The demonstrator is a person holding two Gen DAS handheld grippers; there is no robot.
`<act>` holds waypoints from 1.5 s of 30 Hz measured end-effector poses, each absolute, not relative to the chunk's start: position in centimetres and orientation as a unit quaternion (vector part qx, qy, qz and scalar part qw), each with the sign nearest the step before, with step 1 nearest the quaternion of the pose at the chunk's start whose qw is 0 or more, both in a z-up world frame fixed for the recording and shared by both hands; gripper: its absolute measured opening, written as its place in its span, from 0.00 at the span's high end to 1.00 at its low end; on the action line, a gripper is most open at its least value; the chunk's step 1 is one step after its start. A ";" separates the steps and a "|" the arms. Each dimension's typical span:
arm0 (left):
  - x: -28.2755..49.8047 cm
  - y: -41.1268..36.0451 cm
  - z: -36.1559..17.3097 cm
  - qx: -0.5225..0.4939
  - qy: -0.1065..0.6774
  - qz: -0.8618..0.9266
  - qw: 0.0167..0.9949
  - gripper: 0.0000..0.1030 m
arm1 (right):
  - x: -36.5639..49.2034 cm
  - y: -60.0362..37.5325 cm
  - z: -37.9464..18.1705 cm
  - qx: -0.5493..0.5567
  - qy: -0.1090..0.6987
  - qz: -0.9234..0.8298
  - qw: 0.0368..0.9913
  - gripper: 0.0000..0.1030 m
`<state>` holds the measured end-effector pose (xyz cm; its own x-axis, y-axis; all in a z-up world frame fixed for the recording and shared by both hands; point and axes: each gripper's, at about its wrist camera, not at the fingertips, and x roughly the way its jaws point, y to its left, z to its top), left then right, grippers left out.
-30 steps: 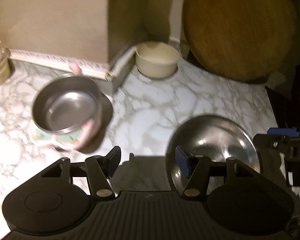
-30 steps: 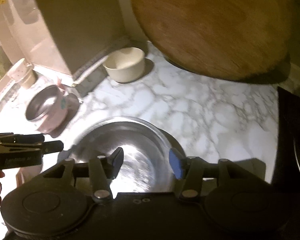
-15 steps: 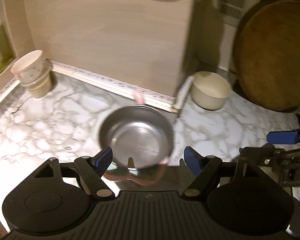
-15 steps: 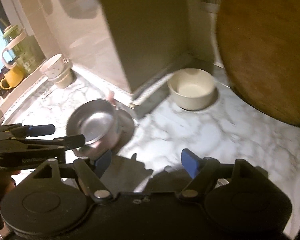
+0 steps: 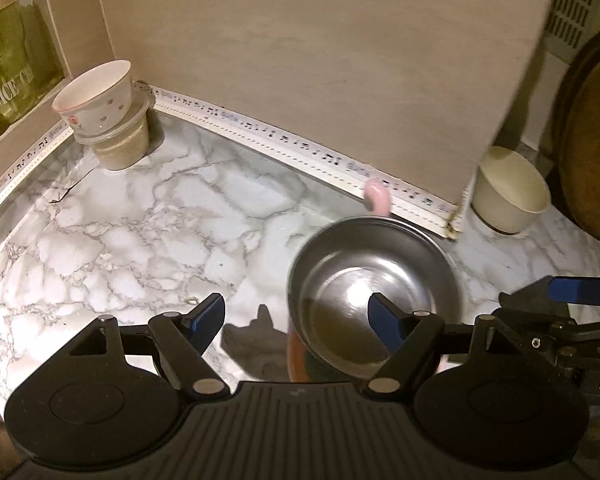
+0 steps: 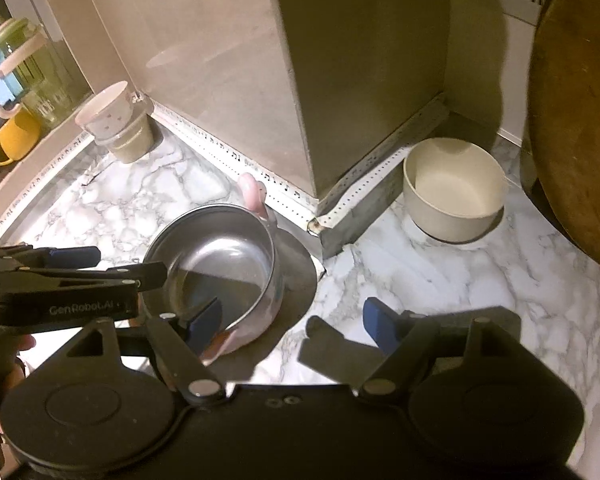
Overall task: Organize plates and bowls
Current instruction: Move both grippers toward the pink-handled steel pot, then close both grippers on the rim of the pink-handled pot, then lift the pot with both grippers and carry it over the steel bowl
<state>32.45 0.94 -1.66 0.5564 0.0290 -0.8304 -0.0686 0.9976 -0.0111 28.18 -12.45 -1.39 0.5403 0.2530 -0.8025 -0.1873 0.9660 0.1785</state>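
A steel bowl with a pink outer shell and pink handle (image 5: 374,288) (image 6: 220,260) stands on the marble counter (image 5: 140,232). My left gripper (image 5: 296,316) is open and empty, with its right finger over the bowl's near rim. My right gripper (image 6: 290,322) is open and empty, with its left finger over the bowl's near side. A cream bowl (image 5: 510,190) (image 6: 454,188) sits by the pillar's corner. A white floral bowl stacked on a beige cup (image 5: 104,116) (image 6: 116,122) stands at the far left.
A beige pillar (image 6: 340,60) with patterned trim juts onto the counter. A round wooden board (image 6: 580,112) leans at the right. A yellow mug (image 6: 14,136) and a green glass jug (image 6: 28,64) stand on the left ledge.
Both views have swung left. The steel plate that lay under the grippers is out of view. The pink-shelled bowl now lies right of centre in the left view.
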 end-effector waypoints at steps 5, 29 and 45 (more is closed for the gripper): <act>33.7 1.4 -2.7 -0.027 0.478 0.033 0.878 0.24 | 29.6 -11.7 -2.5 0.029 0.473 0.118 0.873 0.29; 35.4 1.3 -6.0 -0.014 0.508 0.035 0.861 0.79 | 31.4 -9.3 -4.9 0.032 0.492 0.122 0.861 0.86; 34.3 -0.2 -5.2 0.020 0.501 0.030 0.865 0.91 | 31.2 -9.1 -4.8 0.028 0.490 0.097 0.866 0.90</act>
